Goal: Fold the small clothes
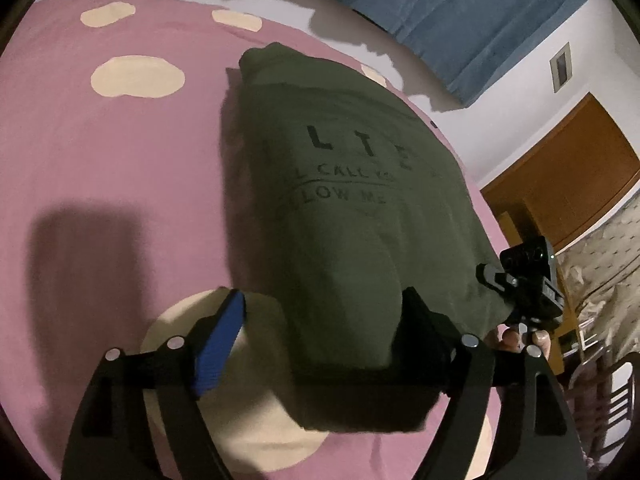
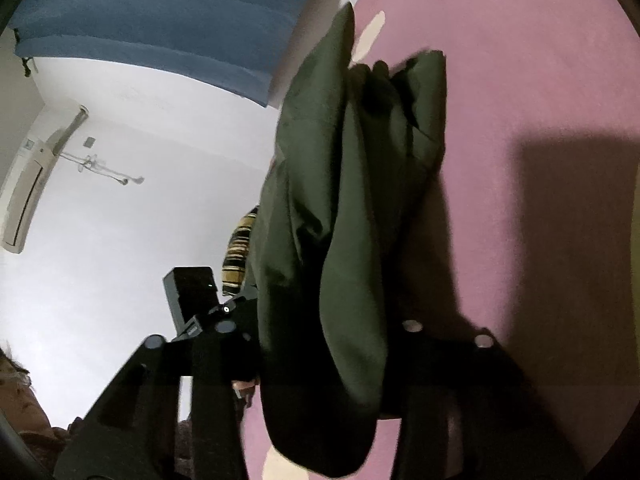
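An olive green T-shirt (image 1: 340,184) with dark lettering hangs lifted above the pink bed cover (image 1: 112,168). My left gripper (image 1: 324,320) is shut on its near edge; the blue pad (image 1: 220,344) shows at the left finger. My right gripper (image 1: 528,284) appears at the shirt's right edge in the left wrist view. In the right wrist view the shirt (image 2: 340,220) hangs in bunched folds between the fingers of my right gripper (image 2: 328,344), which is shut on it. The left gripper body (image 2: 196,300) shows beside it.
The pink bed cover (image 2: 520,80) has cream spots (image 1: 136,78). A blue curtain (image 1: 460,4), white wall, wooden door (image 1: 568,168) and an air conditioner (image 2: 36,184) lie beyond the bed. A patterned cloth (image 1: 604,264) and a chair stand at the right.
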Available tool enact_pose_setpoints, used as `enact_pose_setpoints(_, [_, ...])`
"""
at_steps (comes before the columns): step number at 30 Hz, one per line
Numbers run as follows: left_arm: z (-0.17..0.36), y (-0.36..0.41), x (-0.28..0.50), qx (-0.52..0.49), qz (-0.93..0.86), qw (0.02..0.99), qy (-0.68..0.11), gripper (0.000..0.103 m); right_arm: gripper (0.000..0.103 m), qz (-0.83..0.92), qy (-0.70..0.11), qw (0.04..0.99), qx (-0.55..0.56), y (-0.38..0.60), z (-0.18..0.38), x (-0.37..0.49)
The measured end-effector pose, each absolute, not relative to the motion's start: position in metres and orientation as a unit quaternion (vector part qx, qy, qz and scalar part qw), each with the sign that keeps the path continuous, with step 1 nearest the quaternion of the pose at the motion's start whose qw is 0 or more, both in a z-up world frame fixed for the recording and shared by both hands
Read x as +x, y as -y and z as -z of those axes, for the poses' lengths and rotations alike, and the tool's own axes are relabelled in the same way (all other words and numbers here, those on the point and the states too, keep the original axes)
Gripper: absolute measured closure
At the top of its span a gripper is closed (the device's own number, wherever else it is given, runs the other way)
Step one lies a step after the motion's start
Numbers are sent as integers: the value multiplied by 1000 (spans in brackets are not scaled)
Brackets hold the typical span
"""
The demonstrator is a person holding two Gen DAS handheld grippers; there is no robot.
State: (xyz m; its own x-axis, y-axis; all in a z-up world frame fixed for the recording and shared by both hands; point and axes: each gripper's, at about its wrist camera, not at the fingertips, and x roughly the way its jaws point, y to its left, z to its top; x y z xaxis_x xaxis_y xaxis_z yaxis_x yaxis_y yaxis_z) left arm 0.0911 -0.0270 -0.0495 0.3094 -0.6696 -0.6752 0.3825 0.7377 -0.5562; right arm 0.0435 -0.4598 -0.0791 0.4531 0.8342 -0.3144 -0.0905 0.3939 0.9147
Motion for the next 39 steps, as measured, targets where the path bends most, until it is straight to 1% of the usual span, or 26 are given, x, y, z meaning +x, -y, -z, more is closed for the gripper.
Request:
enact_pose_setpoints(1, [46, 23, 91, -151, 335, 795, -483, 24, 44, -318, -407, 726, 454, 463, 75, 42])
enact_pose_setpoints(2, [44, 22, 91, -153, 337, 795, -481, 23, 36, -319, -399, 728, 457, 466, 72, 40])
enact_pose_setpoints(3, [41, 19, 92, -157, 340, 794, -479, 22, 33, -310, -391, 738, 454, 470, 67, 38])
enact_pose_setpoints(5, [36, 12, 94, -180, 357, 785, -473, 20, 22, -286, -382, 762, 437, 477, 56, 38])
enact_pose_setpoints(7, [34, 6, 102, -210, 382, 765, -474, 19, 18, -269, -375, 777, 428, 486, 47, 45])
enact_pose_setpoints(13, [44, 16, 147, -198, 362, 763, -498, 18, 17, -245, -401, 781, 412, 502, 44, 99])
enact_pose_setpoints(19, [57, 27, 189, -215, 355, 748, -518, 18, 16, -241, -426, 757, 433, 506, 62, 155])
enact_pose_setpoints(23, [57, 35, 202, -210, 357, 751, -515, 17, 16, -258, -436, 748, 428, 499, 67, 177])
enact_pose_setpoints(25, [57, 39, 206, -210, 363, 747, -516, 17, 16, -262, -444, 749, 416, 493, 67, 184])
enact_pose_setpoints(29, [56, 42, 204, -210, 373, 739, -519, 16, 11, -268, -453, 753, 395, 477, 65, 190])
enact_pose_setpoints(36, [63, 48, 207, -198, 372, 741, -522, 16, 11, -267, -471, 767, 344, 459, 64, 197])
enact_pose_setpoints(39, [64, 44, 207, -202, 375, 737, -526, 16, 13, -265, -477, 770, 330, 458, 60, 197])
